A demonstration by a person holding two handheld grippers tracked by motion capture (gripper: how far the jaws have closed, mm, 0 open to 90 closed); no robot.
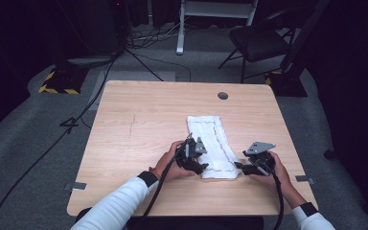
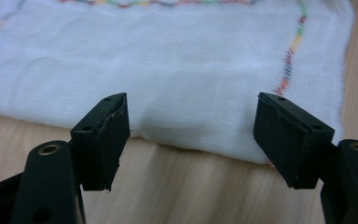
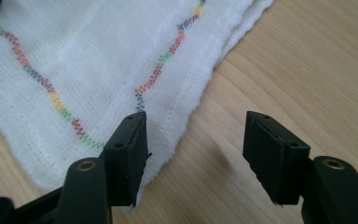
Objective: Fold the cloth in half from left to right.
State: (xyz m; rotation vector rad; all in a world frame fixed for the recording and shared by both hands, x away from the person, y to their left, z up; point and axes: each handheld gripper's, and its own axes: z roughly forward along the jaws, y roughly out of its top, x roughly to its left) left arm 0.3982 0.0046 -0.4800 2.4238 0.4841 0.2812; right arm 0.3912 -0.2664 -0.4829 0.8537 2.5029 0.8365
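Wooden table [image 1: 139,124] with a folded white cloth [image 1: 213,143] lying flat right of centre. Left gripper [image 1: 195,160] and right gripper [image 1: 244,167] flank its near end, jaws wide, holding nothing. Looks like between folds, probably; next, pinch the near corners.

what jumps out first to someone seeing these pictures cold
A folded white cloth with wavy multicoloured stitching lies on the wooden table, right of centre. At its near end, the left gripper and right gripper flank it, jaws open and holding nothing. Beyond the table, a dark folding chair stands on grey carpet.
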